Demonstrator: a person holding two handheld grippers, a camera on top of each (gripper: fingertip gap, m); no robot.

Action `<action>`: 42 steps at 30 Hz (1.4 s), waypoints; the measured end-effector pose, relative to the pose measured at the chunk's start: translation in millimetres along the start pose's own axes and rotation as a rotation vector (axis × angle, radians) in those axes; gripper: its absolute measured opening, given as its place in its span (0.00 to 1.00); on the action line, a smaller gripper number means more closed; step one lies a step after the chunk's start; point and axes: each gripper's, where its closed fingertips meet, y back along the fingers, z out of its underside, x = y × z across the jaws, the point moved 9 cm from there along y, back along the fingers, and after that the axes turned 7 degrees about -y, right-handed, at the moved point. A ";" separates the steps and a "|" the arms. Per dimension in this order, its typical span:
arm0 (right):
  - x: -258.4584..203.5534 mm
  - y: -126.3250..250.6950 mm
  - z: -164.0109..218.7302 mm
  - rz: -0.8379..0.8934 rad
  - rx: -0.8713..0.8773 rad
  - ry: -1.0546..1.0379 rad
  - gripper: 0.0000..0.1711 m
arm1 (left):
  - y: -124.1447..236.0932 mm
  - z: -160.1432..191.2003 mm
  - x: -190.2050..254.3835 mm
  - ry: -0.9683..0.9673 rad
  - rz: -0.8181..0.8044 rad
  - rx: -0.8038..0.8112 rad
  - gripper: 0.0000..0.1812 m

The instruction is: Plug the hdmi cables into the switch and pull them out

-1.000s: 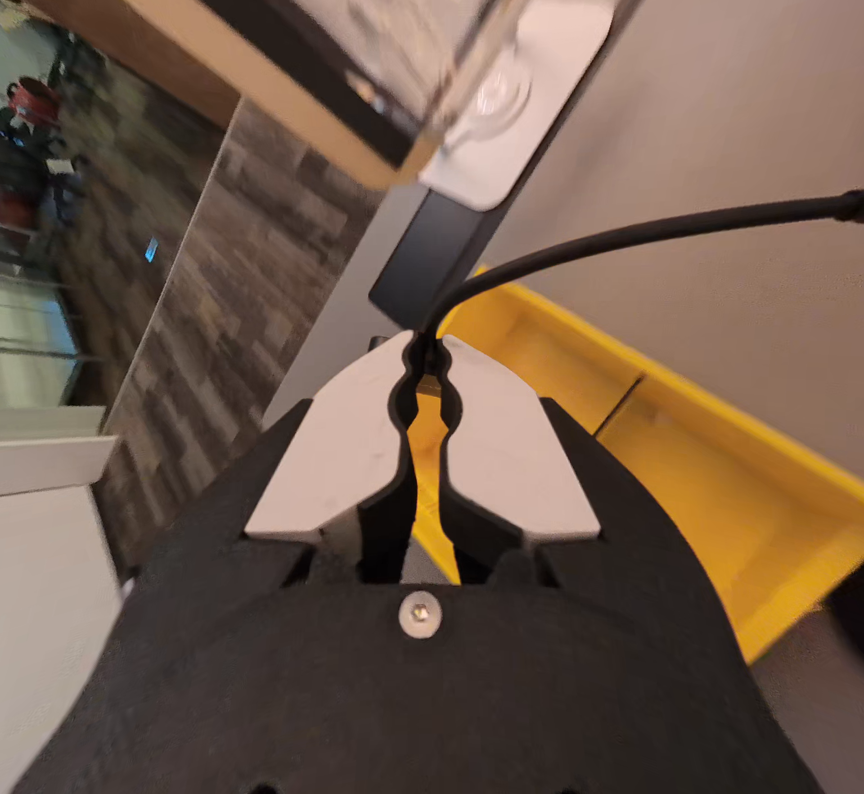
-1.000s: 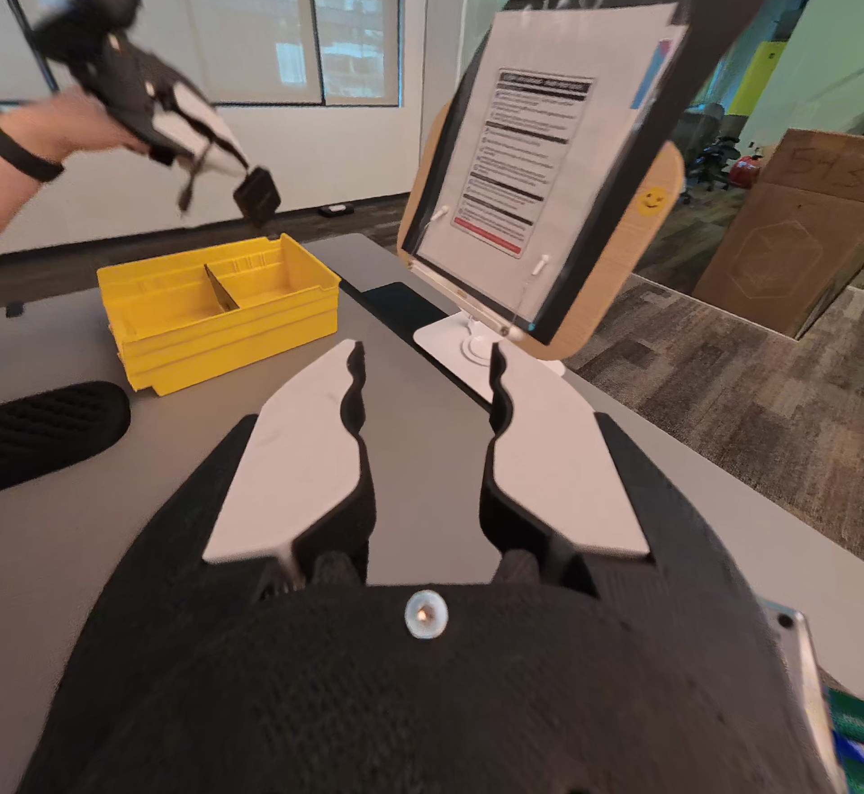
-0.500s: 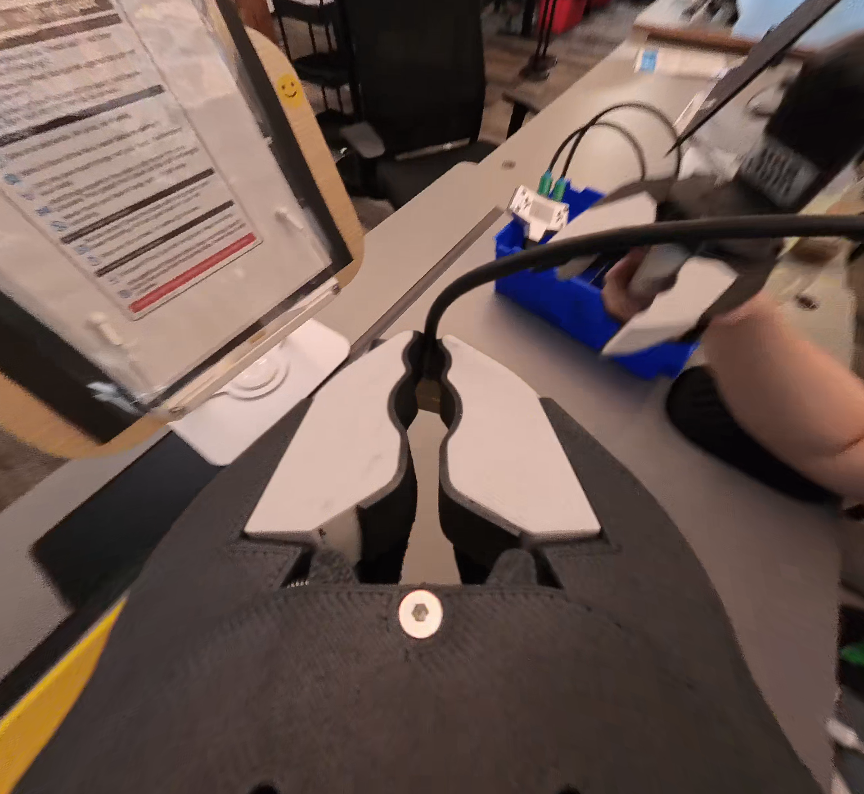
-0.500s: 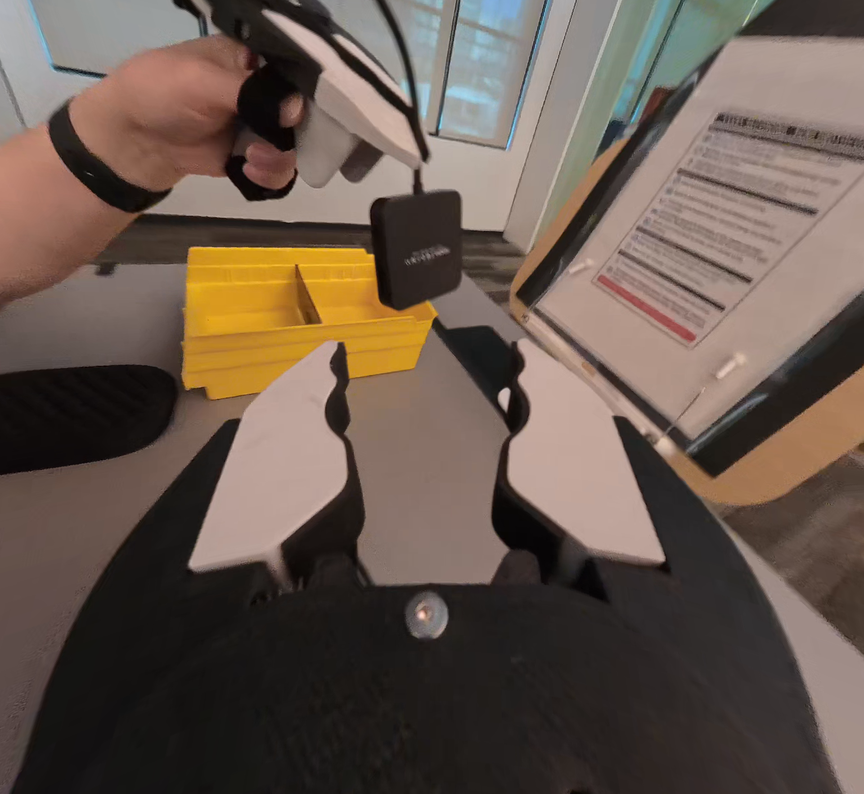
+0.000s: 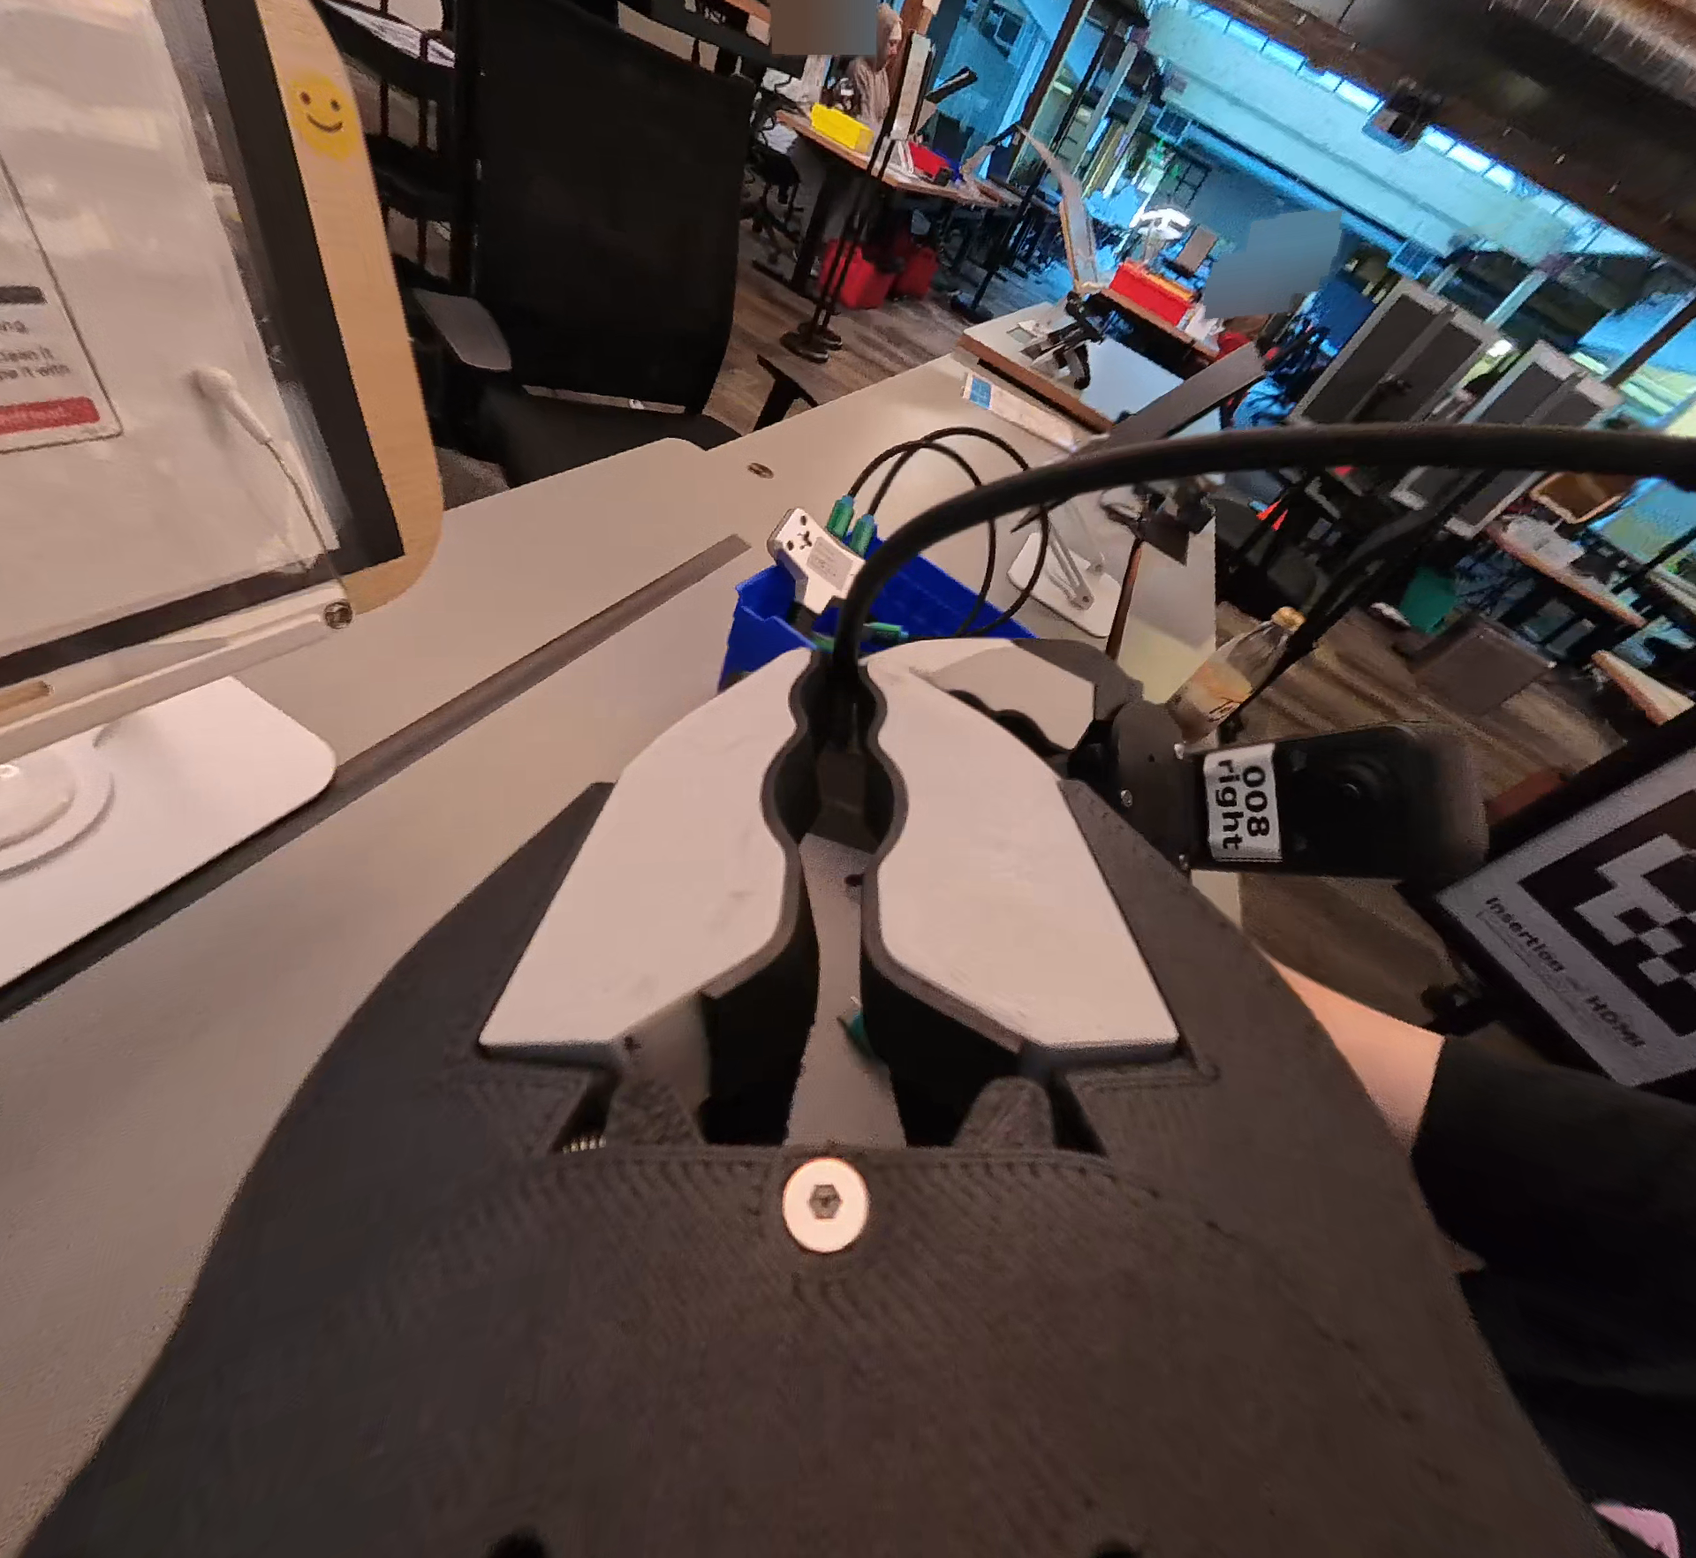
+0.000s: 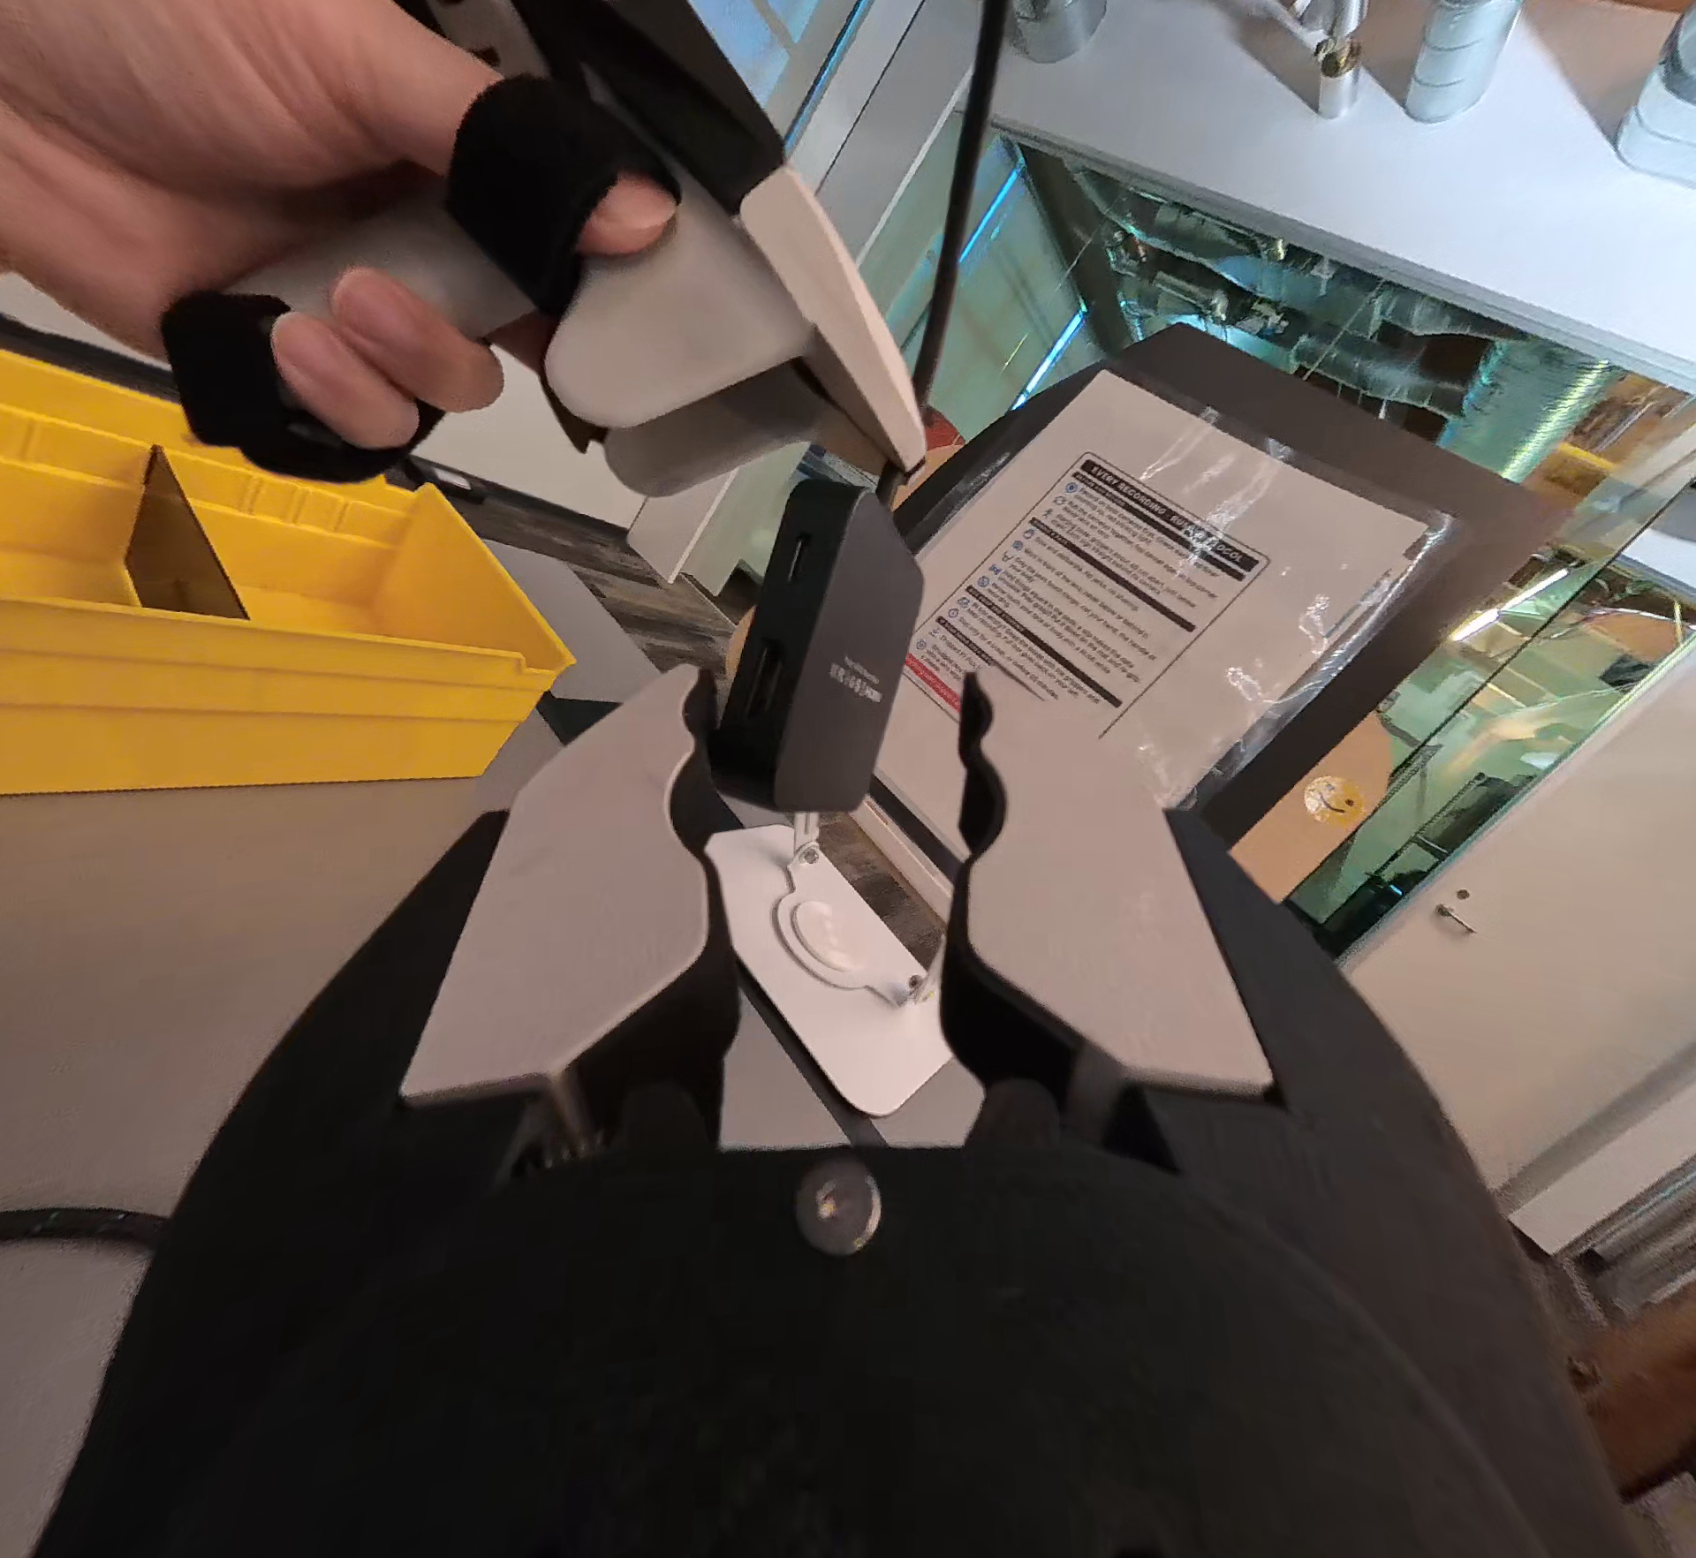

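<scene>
between the gaping right claw (image 6: 831, 716) tips hangs the switch (image 6: 817, 651), its cable (image 5: 1147, 472) pinched by the left claw (image 5: 840, 688).

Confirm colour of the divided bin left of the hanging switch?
Yellow bin, with a dark divider inside. Clearest in the right wrist view.

A matt dark-grey plastic finish is being shown by the switch (image 6: 826, 651); glossy moulded plastic is being shown by the yellow bin (image 6: 275, 688).
</scene>
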 end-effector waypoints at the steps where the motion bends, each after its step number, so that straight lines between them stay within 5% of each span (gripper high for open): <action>1: 0.0 0.4 0.5 0.008 -0.002 0.010 0.26 | 0.1 1.2 -0.3 0.012 0.013 0.001 0.02; 6: -2.1 1.2 5.8 0.027 -0.040 0.101 0.08 | 2.6 10.7 -5.6 0.042 0.016 -0.011 0.02; 9: 4.1 -2.4 21.8 -0.024 -0.165 0.177 0.08 | 7.4 26.2 -12.1 0.059 -0.006 -0.090 0.03; 12: 15.6 -3.7 58.9 -0.033 -0.273 0.299 0.08 | 22.1 48.1 -15.2 0.071 -0.026 -0.184 0.15; 15: 9.3 -10.6 101.6 -0.116 -0.451 0.422 0.08 | 47.8 60.9 -18.2 -0.030 -0.201 -0.213 0.21; 20: -20.5 -22.1 155.0 -0.276 -0.649 0.552 0.09 | 80.3 43.1 -4.4 -0.184 -0.310 -0.145 0.19; 25: -29.8 -21.0 176.5 -0.376 -0.743 0.432 0.09 | 70.3 31.4 23.7 -0.310 -0.263 -0.203 0.24; 29: -30.0 -18.1 174.0 -0.373 -0.762 0.364 0.17 | 60.4 25.6 27.7 -0.368 -0.325 -0.224 0.25; 34: -23.2 -10.9 144.4 -0.464 -0.802 0.226 0.24 | 60.2 41.7 38.9 -0.359 -0.218 -0.281 0.29; 37: -6.8 2.5 104.3 -0.499 -0.783 0.189 0.25 | 53.6 59.4 54.0 -0.364 -0.047 -0.400 0.27; 42: 39.3 49.8 25.6 -0.306 -0.770 0.229 0.28 | 8.2 98.7 79.6 -0.321 0.266 -0.554 0.26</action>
